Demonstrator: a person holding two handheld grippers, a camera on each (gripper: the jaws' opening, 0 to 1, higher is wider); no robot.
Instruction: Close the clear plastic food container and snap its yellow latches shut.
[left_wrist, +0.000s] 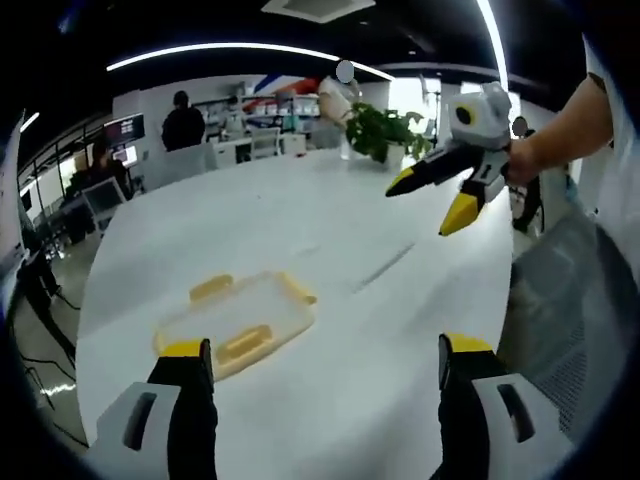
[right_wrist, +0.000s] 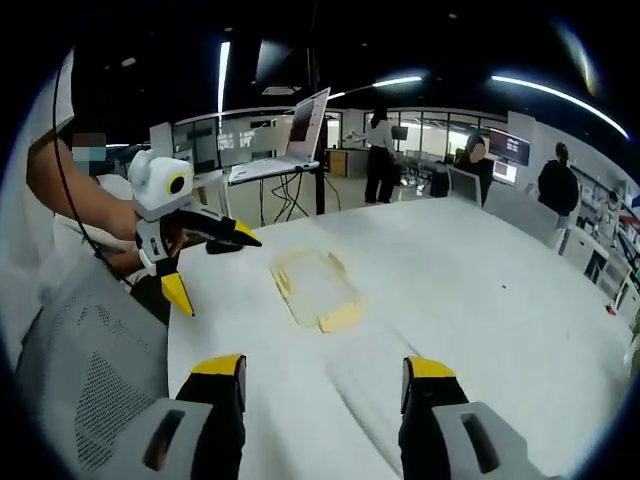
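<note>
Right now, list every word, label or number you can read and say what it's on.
None is readable.
Wall screen: lit, content too blurred to read.
Open laptop: screen too small to read.
Clear container: no visible label.

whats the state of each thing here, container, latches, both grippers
container: lid on, flat on the table, untouched
latches: yellow, whether snapped shut cannot be told
left gripper: jaws open, empty, above the table
right gripper: jaws open, empty, above the table
</note>
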